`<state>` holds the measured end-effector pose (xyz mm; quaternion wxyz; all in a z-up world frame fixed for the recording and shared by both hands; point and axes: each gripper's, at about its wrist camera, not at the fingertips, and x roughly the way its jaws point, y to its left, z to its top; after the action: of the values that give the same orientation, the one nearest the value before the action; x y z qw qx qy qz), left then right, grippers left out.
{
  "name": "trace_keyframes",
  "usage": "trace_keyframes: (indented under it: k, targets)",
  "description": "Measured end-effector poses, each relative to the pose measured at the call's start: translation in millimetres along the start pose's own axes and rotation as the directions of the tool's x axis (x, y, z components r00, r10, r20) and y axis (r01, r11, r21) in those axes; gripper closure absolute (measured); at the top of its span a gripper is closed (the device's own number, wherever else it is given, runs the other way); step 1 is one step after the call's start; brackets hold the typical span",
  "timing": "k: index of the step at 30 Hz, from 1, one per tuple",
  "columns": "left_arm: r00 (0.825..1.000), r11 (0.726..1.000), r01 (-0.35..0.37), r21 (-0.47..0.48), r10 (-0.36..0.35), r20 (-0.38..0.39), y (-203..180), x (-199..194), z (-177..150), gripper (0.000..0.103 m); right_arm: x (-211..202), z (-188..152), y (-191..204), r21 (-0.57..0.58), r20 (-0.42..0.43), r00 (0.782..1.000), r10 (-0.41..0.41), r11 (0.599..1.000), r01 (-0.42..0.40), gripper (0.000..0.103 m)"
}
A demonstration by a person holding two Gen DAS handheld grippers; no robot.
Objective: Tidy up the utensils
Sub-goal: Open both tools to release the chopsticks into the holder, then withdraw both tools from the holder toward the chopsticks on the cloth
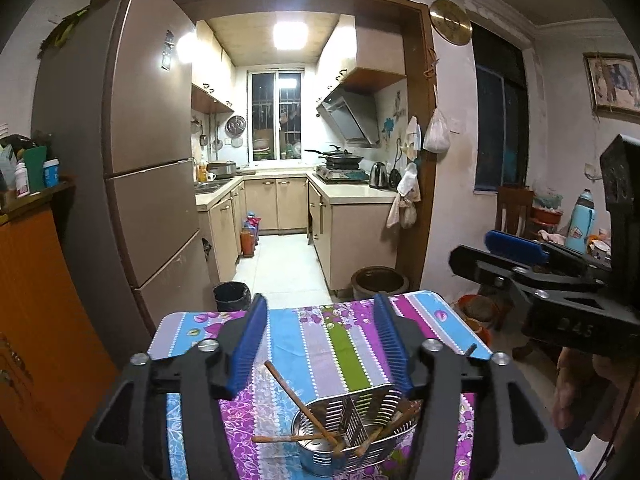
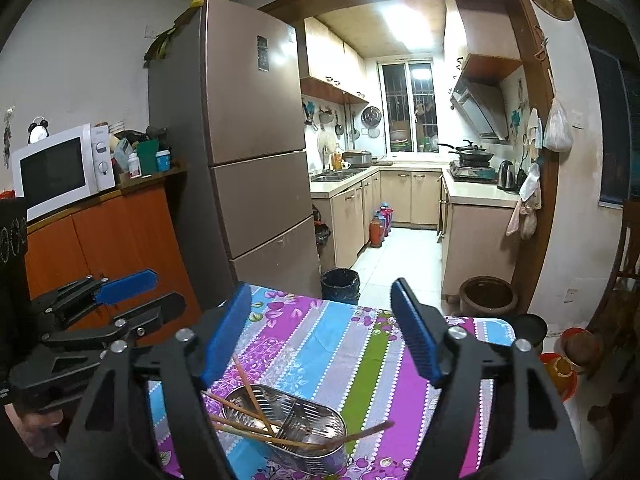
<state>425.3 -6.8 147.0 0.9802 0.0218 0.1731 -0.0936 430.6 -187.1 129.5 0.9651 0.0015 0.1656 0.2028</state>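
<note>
Wooden utensils [image 2: 256,420] already lie in the metal caddy [image 2: 288,428] on the table [image 2: 360,344], none loose on the cloth, so the task looks nearly done; left gripper [image 1: 320,344] and right gripper [image 2: 324,332] hover above, fingers spread and empty.
</note>
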Motion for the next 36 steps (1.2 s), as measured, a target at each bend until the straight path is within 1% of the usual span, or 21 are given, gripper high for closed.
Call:
trace_keyframes:
  k: [6,8,13,15,18,22,24,27,32,33,34,36]
  targets:
    - [1.000,1.000,-0.011,0.002,0.011,0.006,0,-1,-2,0.042,-1,-2,-2,0.004,0.004,1.000,0.000,1.000,0.000,0.024]
    - [1.000,1.000,-0.018,0.005,0.018,0.015,-1,-4,-2,0.038,-2,-2,-2,0.004,0.007,1.000,-0.002,1.000,0.002,0.022]
    - [0.999,0.999,-0.030,0.015,0.030,0.043,-4,-18,-5,0.029,-13,-4,-4,0.011,0.026,1.000,-0.011,1.000,0.010,0.015]
    - [0.998,0.999,-0.031,0.009,0.030,0.063,-3,-29,-7,0.027,-20,-6,-3,0.015,0.033,0.999,-0.011,1.000,0.011,0.014]
    - [0.995,0.999,-0.031,0.007,0.031,0.093,-4,-48,-12,0.021,-36,-10,-3,0.023,0.047,0.999,-0.006,1.000,0.005,0.014]
    - [0.989,0.999,-0.042,0.021,0.038,0.145,-6,-82,-27,0.015,-70,-22,3,0.017,0.088,0.996,0.009,1.000,-0.011,0.011]
    - [0.984,0.999,-0.040,0.020,0.036,0.172,-5,-103,-39,0.013,-93,-33,11,0.000,0.111,0.994,0.016,1.000,-0.017,0.008]
    - [0.981,0.999,-0.035,0.016,0.031,0.192,-4,-130,-62,0.011,-121,-52,22,-0.025,0.130,0.991,0.029,0.999,-0.026,0.006]
    - [0.982,1.000,-0.007,-0.003,0.007,0.188,-4,-165,-110,0.010,-164,-94,41,-0.061,0.151,0.987,0.044,0.998,-0.035,0.006]
    - [0.982,1.000,-0.009,0.003,0.009,0.187,-6,-173,-124,0.010,-175,-109,46,-0.068,0.155,0.987,0.046,0.997,-0.036,0.006]
    - [0.982,1.000,-0.011,0.004,0.010,0.186,-7,-176,-130,0.010,-183,-120,50,-0.070,0.157,0.987,0.046,0.997,-0.036,0.006]
    - [0.984,1.000,-0.007,0.011,0.005,0.176,-10,-186,-154,0.010,-195,-140,54,-0.070,0.152,0.987,0.051,0.997,-0.041,0.006]
